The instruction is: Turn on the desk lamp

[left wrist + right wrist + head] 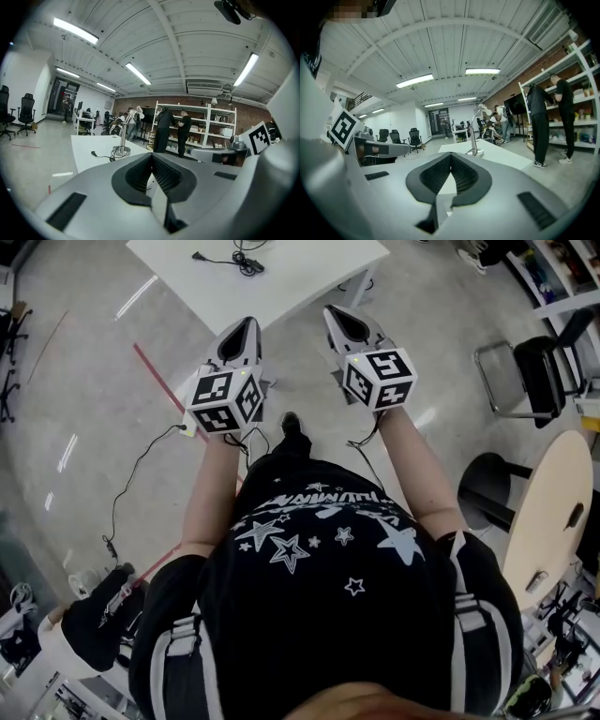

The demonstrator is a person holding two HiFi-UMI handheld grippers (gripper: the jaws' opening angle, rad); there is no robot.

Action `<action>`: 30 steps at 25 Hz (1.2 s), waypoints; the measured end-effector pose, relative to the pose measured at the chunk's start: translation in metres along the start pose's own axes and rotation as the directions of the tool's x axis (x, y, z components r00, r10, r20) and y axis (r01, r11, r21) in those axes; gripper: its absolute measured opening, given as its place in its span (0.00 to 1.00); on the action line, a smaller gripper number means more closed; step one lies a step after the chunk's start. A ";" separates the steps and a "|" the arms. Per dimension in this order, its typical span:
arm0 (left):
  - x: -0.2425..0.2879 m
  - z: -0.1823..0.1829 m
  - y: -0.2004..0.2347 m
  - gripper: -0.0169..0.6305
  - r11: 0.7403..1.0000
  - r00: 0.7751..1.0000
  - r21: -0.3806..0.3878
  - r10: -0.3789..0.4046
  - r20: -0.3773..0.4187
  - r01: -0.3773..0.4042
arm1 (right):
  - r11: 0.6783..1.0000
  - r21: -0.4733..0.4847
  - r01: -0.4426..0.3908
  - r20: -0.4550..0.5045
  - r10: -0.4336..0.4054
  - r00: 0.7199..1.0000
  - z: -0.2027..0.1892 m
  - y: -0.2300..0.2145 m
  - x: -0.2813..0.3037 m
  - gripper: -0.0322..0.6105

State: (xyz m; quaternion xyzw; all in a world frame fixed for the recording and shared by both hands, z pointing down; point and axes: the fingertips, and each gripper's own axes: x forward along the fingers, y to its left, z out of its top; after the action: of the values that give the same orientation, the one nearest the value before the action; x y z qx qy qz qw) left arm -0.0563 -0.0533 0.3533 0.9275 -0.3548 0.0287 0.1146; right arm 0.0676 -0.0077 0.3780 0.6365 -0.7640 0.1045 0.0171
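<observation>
Looking down in the head view, the person stood on open floor short of the white counter [309, 282]. They held the left hand-held gripper [242, 334] and the right hand-held gripper [349, 326] out side by side, both aimed at it, with its near corner just ahead between them. A black cable [246, 262] lay coiled well back on the top. A loose cord [116, 507] trailed over the floor on the left, and a black chair [544, 362] and a round wooden table [553, 512] stood off to the right, all clear of the straight path forward. In the left gripper view the ribbed pads were pressed together on nothing, and the desk lamp [123, 138] stood upright on the counter, well apart from the jaws, with people [165, 129] at shelves [220, 126] beyond. The right gripper view showed those pads meeting at the tips too, empty, with the lamp's base ahead and set back from the near edge. I took this for the approach. Next they would need to close the gap, reach in over the edge and find the switch, which I could not make out.
</observation>
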 end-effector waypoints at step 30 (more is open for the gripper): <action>0.123 -0.001 0.069 0.04 0.996 0.996 -0.065 -0.057 -0.070 0.053 | 0.998 0.000 0.055 -0.074 -0.055 0.996 0.010 -0.054 0.114 0.05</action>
State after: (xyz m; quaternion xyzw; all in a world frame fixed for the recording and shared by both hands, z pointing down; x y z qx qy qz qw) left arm -0.0105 -0.1826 0.3837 0.9312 -0.3254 0.0476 0.1571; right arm 0.0999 -0.1293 0.3937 0.6530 -0.7450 0.1281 0.0474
